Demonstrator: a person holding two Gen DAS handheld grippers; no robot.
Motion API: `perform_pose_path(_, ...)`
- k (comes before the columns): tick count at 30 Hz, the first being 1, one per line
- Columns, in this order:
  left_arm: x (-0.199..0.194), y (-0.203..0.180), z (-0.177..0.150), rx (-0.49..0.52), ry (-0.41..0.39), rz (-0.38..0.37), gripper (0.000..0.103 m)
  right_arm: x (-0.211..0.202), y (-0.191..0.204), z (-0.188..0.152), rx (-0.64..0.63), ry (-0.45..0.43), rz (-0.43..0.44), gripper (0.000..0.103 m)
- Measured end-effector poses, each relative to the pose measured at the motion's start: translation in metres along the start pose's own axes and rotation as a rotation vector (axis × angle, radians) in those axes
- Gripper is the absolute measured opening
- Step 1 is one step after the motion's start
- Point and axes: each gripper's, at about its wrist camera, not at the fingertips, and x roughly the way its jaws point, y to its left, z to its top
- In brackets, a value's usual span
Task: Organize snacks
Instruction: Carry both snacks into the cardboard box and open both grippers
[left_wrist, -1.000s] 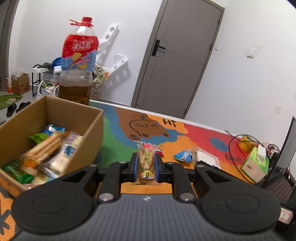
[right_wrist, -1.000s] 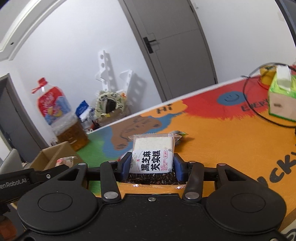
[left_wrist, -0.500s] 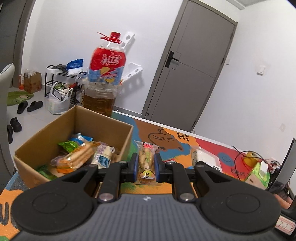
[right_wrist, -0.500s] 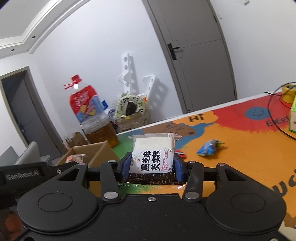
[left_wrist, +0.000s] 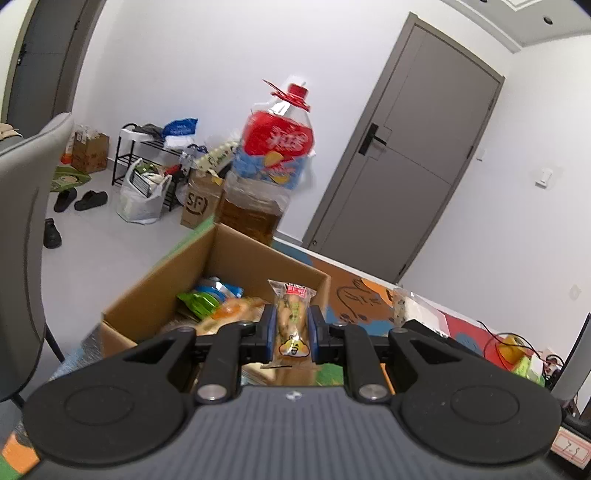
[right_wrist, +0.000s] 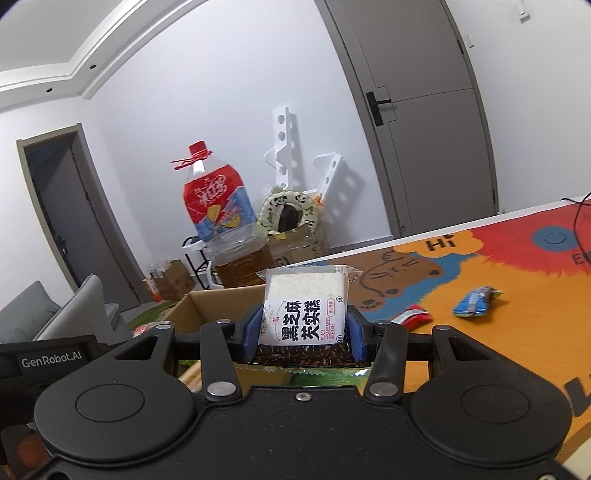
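Surface: colourful cartoon-printed table mat (right_wrist: 498, 295), flat, orange ahead of the right claw
Box: open brown cardboard box (left_wrist: 155, 295) holding crinkly snack packets, just ahead and below both claws
Left claw (left_wrist: 290, 328): closed narrowly on a slim clear-plastic pouch of pale snack sticks (left_wrist: 290, 317), upright
Right claw (right_wrist: 303, 332): blue pads clamping a square glossy black sesame rice cake packet (right_wrist: 304, 308); blue foil wrapper (right_wrist: 474, 301) lies to its right

I see a narrow clear snack packet (left_wrist: 291, 325) standing upright above the open cardboard box (left_wrist: 155, 295) of mixed snacks. A black sesame rice cake pack (right_wrist: 306, 312) stands upright; blue (right_wrist: 474, 301) and red (right_wrist: 413, 316) wrappers lie on the surface.
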Motion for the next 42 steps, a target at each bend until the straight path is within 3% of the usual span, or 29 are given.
perform_pose_path(10, 0.016, 0.031, 0.020, -0.043, 0.001, -0.006, 0.016, 0.017, 0.031, 0.000, -0.021, 0.005, 0.039, 0.047)
perform_pose_path(23, 0.056, 0.060, 0.030, -0.091, 0.065, 0.008, 0.019, 0.062, 0.051, 0.002, -0.033, 0.064, 0.047, 0.047)
perform_pose_path(34, 0.057, 0.083, 0.045, -0.137, 0.052, 0.038, 0.022, 0.090, 0.069, 0.006, -0.041, 0.103, 0.065, 0.047)
perform_pose_path(38, 0.055, 0.085, 0.046, -0.142, 0.054, 0.038, 0.022, 0.097, 0.076, 0.007, -0.047, 0.113, 0.113, 0.050)
perform_pose_path(42, 0.053, 0.087, 0.047, -0.152, 0.046, 0.052, 0.034, 0.095, 0.069, 0.007, -0.019, 0.122, 0.116, 0.055)
